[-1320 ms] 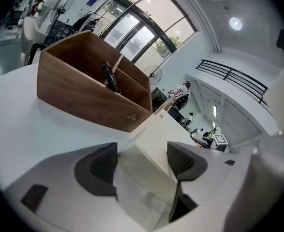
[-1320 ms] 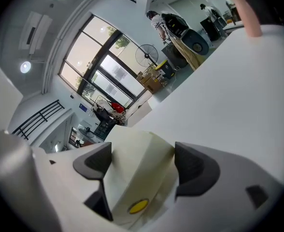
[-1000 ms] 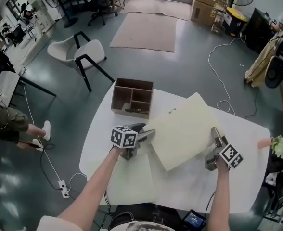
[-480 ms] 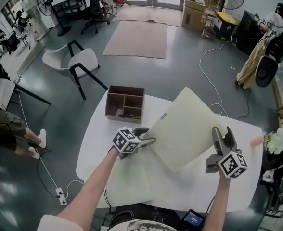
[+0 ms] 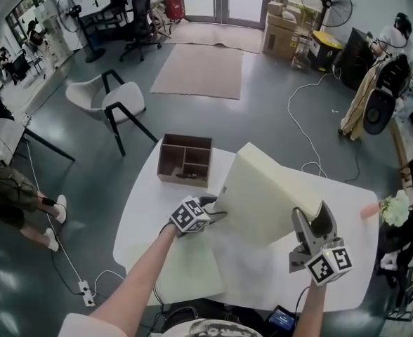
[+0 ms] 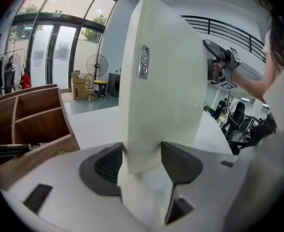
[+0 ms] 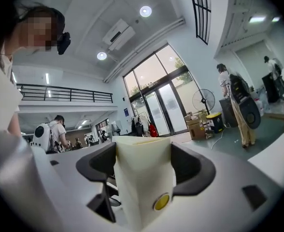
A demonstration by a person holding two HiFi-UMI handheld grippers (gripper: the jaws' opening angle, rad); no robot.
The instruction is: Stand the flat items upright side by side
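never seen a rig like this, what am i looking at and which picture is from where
No robot: a person holds a two-jaw gripper in each hand. The head view looks down from a camera on their head, with the left gripper at left, the right gripper at right. The gripper views come from cameras riding on each, looking along its jaws. Both clamp one large cream foam pad, tilted up over the white table; the right jaws have just been closing on it, the left easing open slightly. A second flat cream pad lies on the table, and a brown wooden compartment box sits near its far edge.
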